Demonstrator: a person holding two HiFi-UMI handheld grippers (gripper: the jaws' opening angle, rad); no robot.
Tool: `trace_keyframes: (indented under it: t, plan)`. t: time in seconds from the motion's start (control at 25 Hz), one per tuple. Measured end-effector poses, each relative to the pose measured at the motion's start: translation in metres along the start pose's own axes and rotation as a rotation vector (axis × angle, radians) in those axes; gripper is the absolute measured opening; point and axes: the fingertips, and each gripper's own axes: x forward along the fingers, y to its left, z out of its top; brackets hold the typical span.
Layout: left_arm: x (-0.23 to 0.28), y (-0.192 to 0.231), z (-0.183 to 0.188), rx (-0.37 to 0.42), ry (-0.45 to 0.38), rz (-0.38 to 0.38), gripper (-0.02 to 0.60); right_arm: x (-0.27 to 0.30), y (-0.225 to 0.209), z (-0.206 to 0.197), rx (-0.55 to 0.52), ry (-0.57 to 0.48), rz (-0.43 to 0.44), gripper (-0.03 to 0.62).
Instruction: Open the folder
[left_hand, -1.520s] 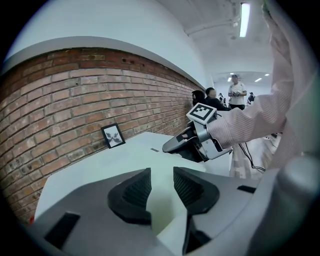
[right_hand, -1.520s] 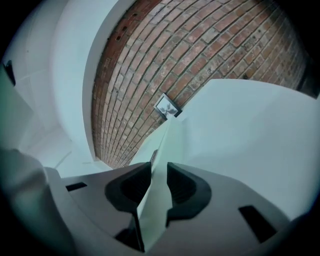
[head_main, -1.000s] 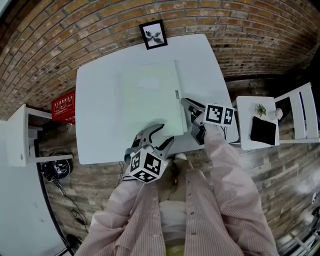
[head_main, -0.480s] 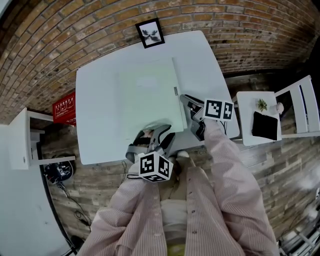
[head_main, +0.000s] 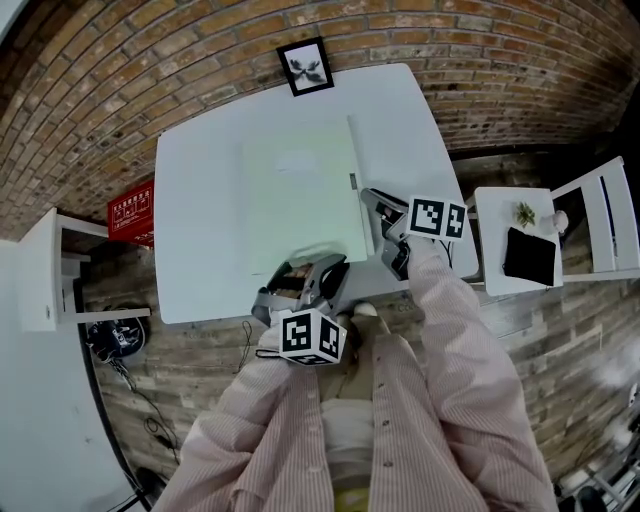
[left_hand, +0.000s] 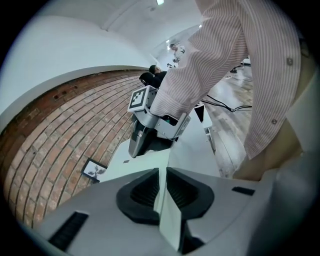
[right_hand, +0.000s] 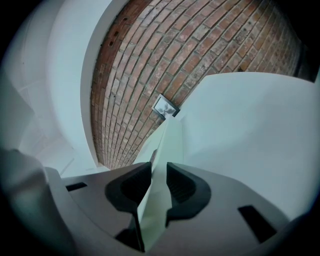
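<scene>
Left gripper (head_main: 315, 268) had just been closing and pinched the near edge of the pale green folder (head_main: 300, 185) | right gripper (head_main: 372, 205) clamped its right edge | folder lay mid-table (head_main: 195, 230), near edge barely lifted; opening it all remained.

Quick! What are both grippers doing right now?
Left gripper: jaws have just been closing, now pinching the folder's near edge.
Right gripper: jaws shut on the folder's right edge.

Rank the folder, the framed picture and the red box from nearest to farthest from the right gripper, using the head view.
1. folder: its right edge is between the jaws of the right gripper.
2. framed picture: beyond the folder, at top.
3. red box: far left, lower down.
</scene>
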Motion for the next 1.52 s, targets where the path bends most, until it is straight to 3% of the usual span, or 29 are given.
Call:
trace_keyframes:
  t: [0.4,1.0,1.24,1.52]
  plan:
    - [-0.010,0.010,0.006,-0.054,-0.029,0.047,0.017,0.001,-0.001,0.001,0.002,0.034,-0.016,0.098]
    - [-0.037,0.031,0.009,-0.122,-0.058,0.191,0.014,0.001,-0.001,0.001,-0.039,0.054,-0.035,0.095]
    - [-0.063,0.054,0.011,-0.197,-0.084,0.306,0.010,0.000,-0.001,0.001,-0.037,0.053,-0.052,0.095]
    - [-0.108,0.085,0.000,-0.278,-0.120,0.505,0.000,0.001,0.000,0.003,-0.055,0.076,-0.104,0.095]
